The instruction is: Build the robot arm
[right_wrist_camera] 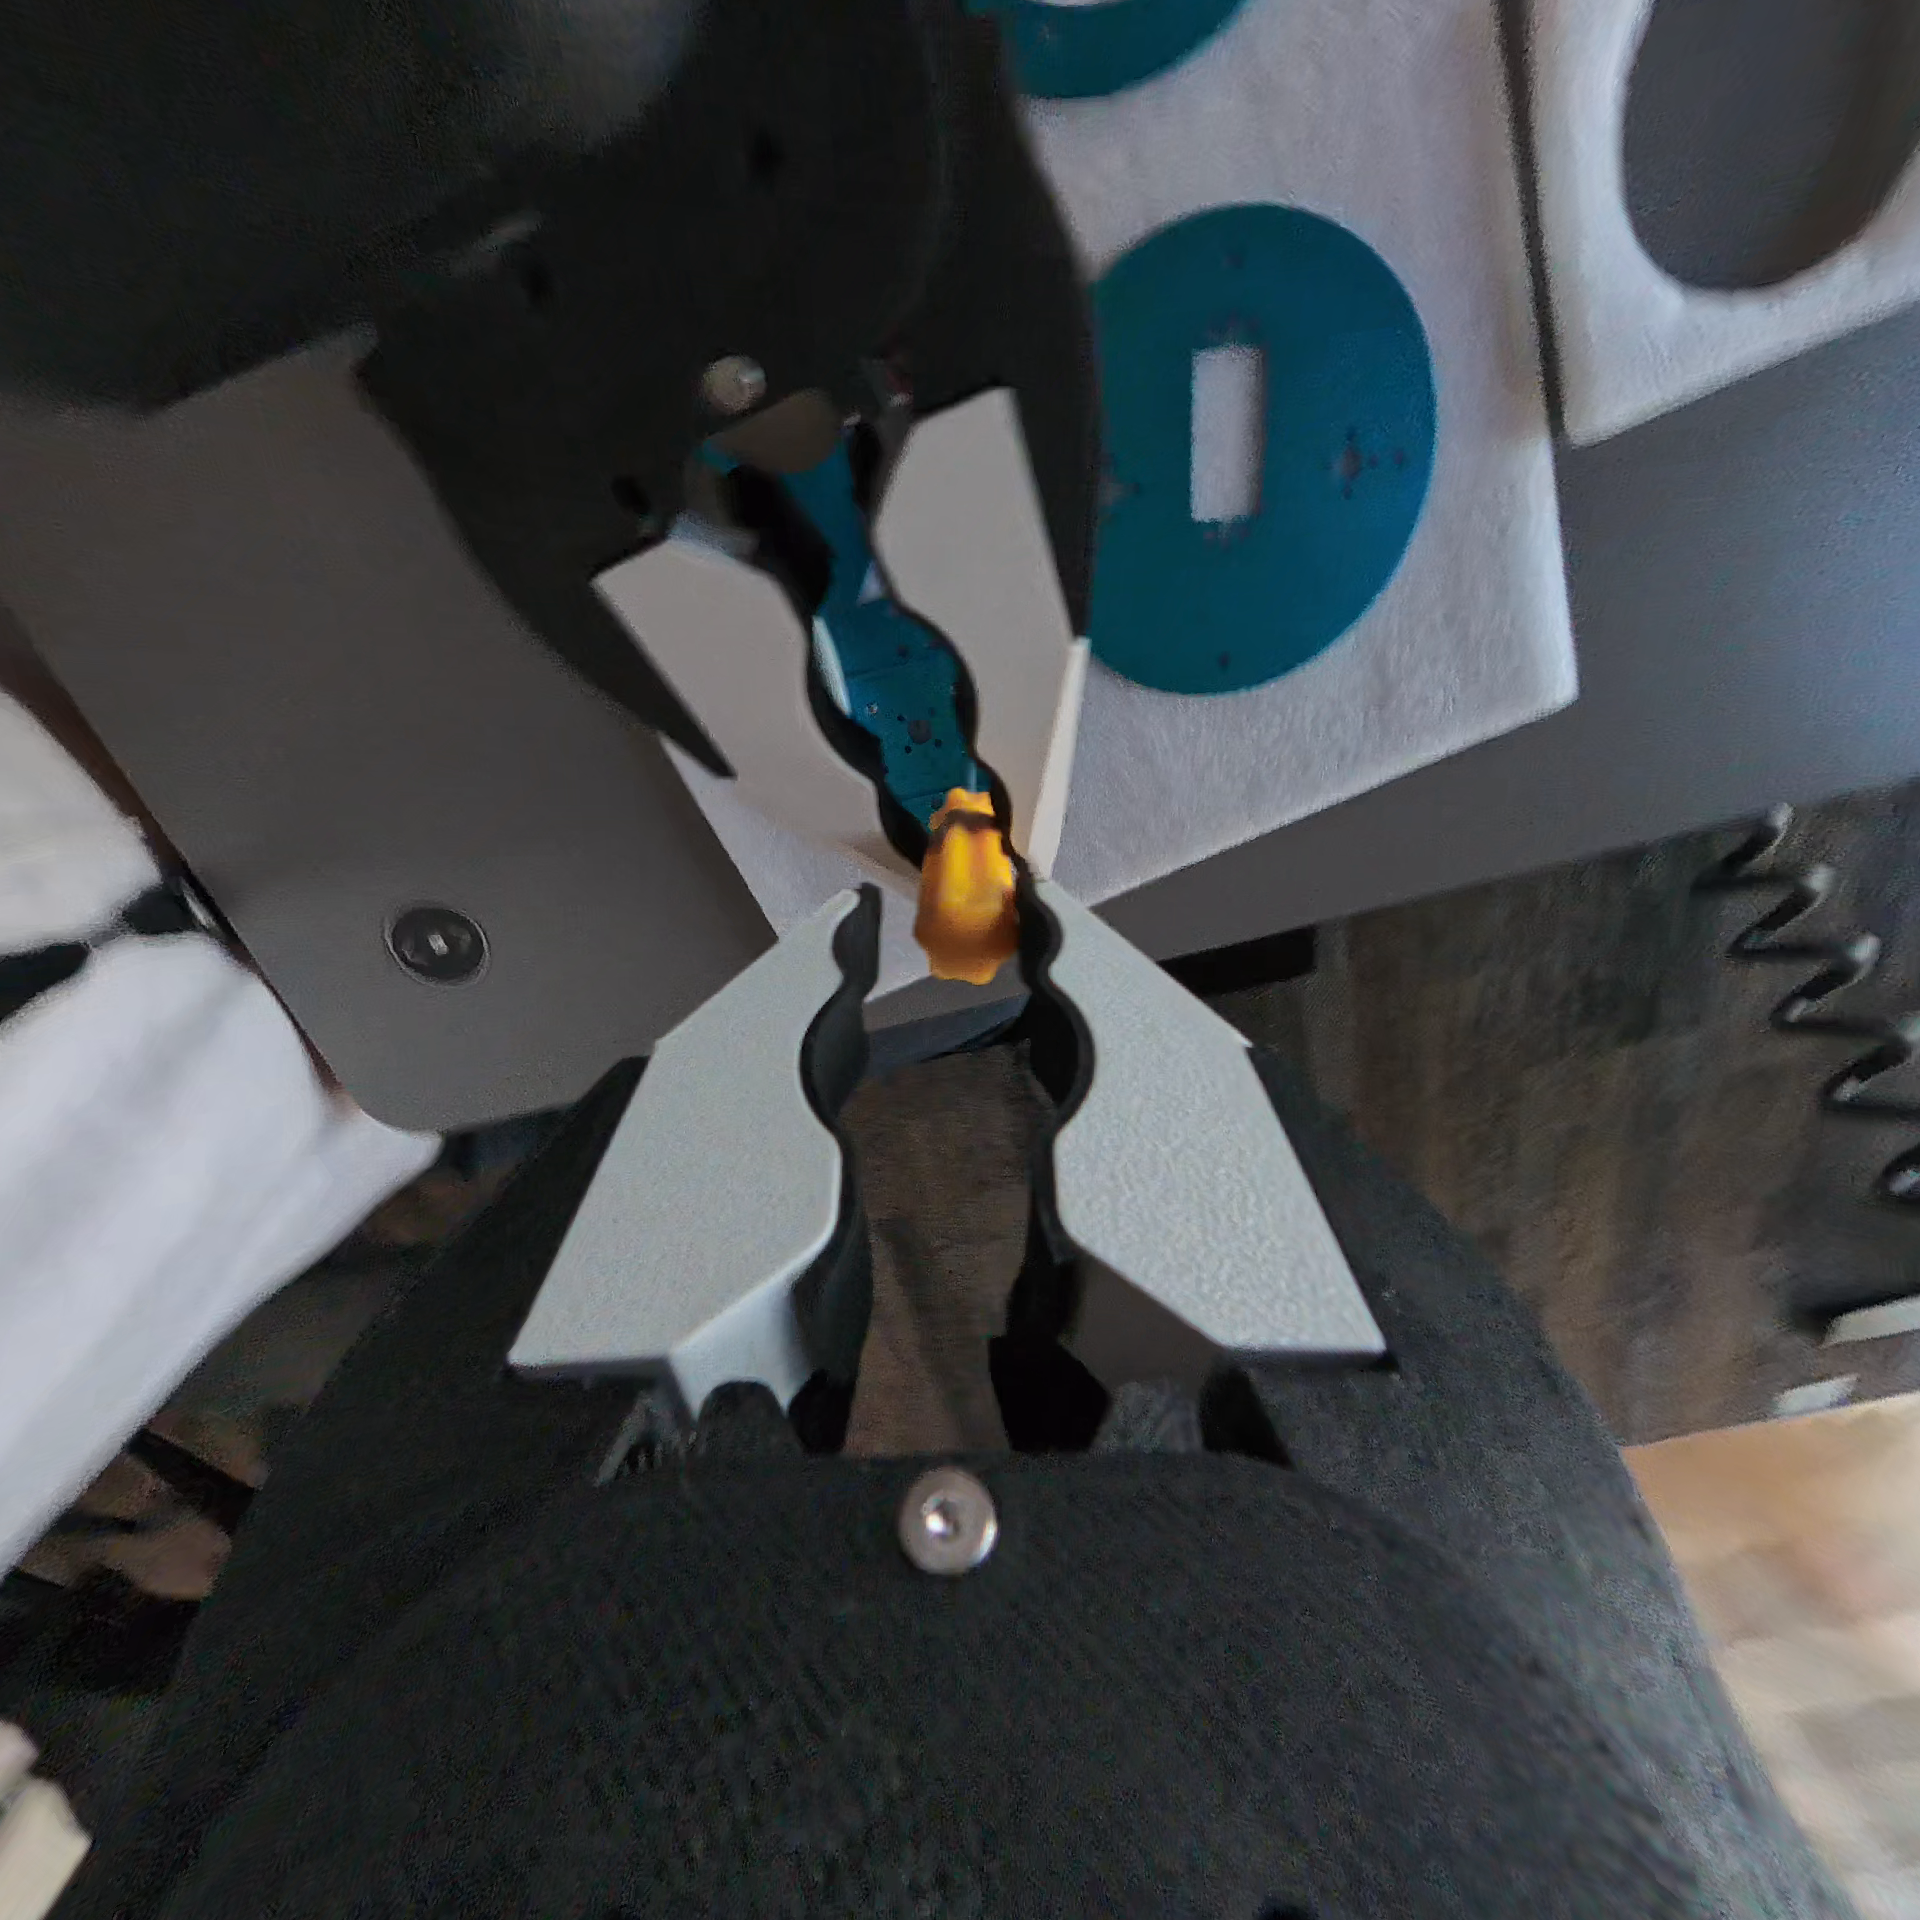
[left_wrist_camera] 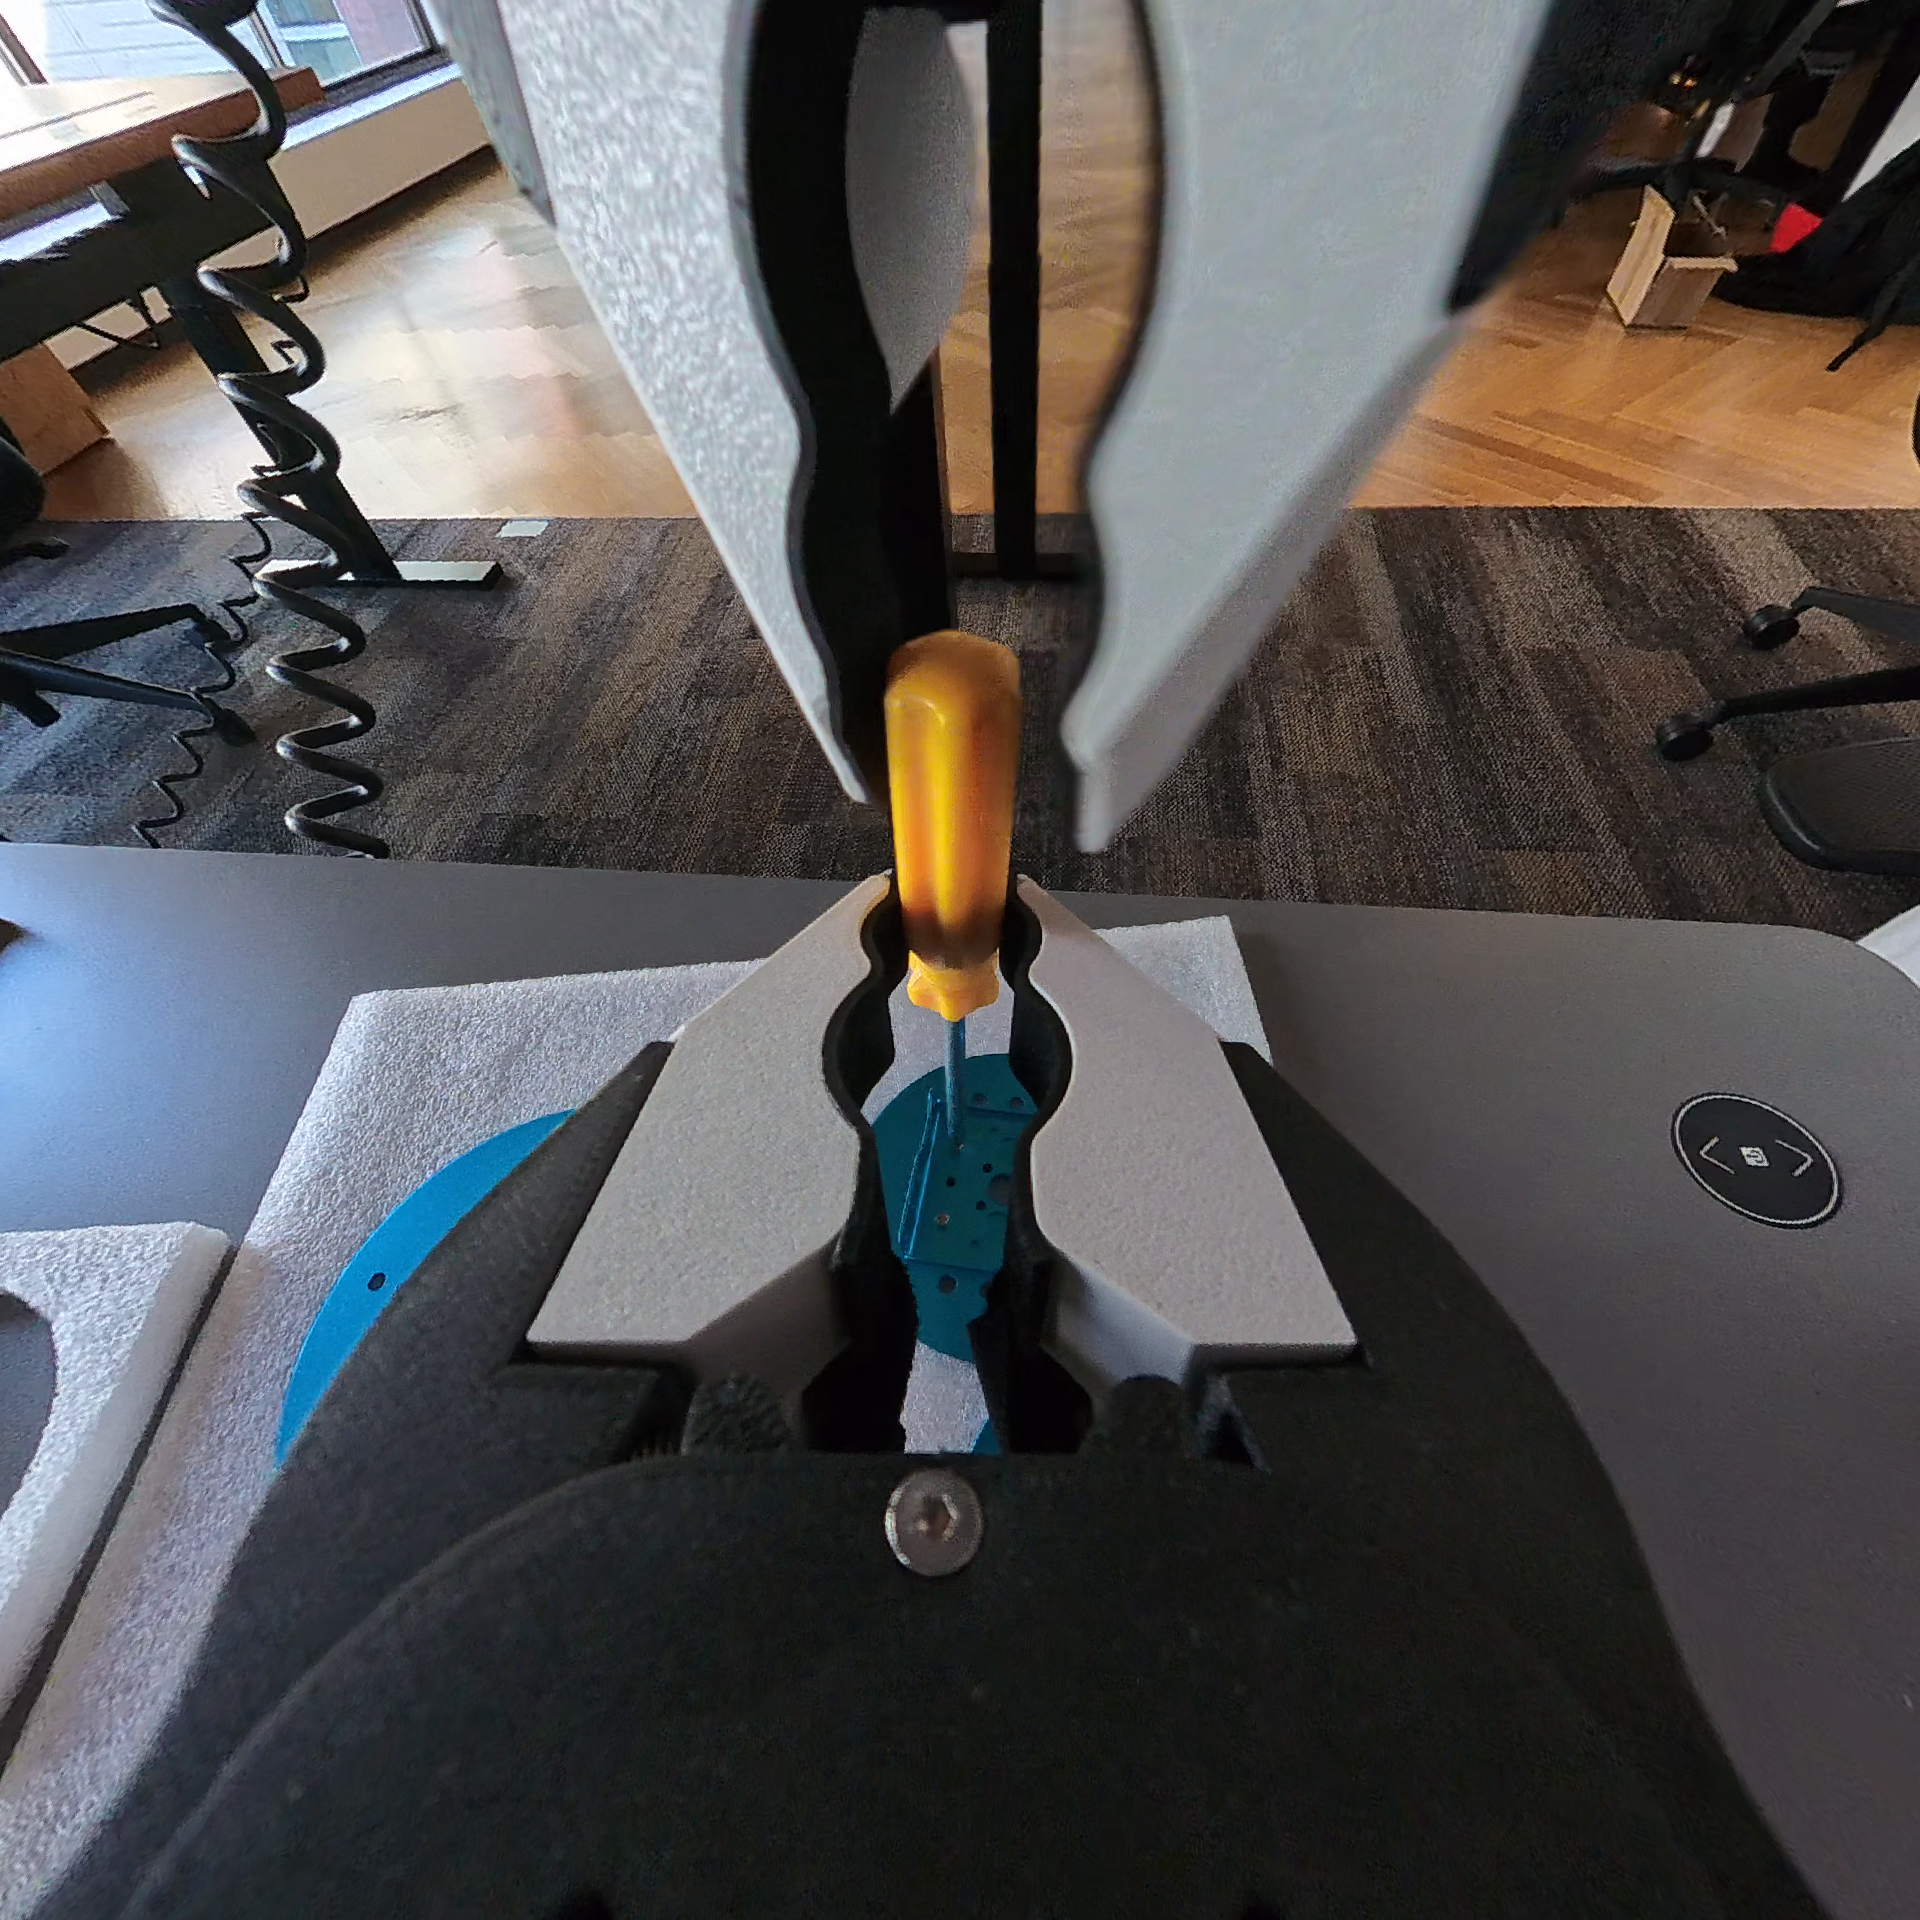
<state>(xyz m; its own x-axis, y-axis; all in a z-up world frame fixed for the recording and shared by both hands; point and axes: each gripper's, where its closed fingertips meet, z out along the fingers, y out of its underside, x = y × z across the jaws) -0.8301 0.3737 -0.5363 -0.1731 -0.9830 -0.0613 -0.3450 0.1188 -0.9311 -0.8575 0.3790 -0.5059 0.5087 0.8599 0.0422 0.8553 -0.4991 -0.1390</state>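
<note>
Amber-handled screwdriver (left_wrist_camera: 951,821) upright in left tongs (left_wrist_camera: 954,914), right tongs (right_wrist_camera: 951,904) spread.

A dark grey table (left_wrist_camera: 1507,1039) carries 2 white foam pads (left_wrist_camera: 436,1081), one bearing blue discs (right_wrist_camera: 1262,447).

Screwdriver (left_wrist_camera: 951,821) upright on bracket (left_wrist_camera: 961,1195), over foam pad (left_wrist_camera: 468,1049).

The left gripper (left_wrist_camera: 953,914) points level, its jaws nearly closed in a clamp. The right gripper (right_wrist_camera: 951,914) points steeply down from above, jaws parted.
</note>
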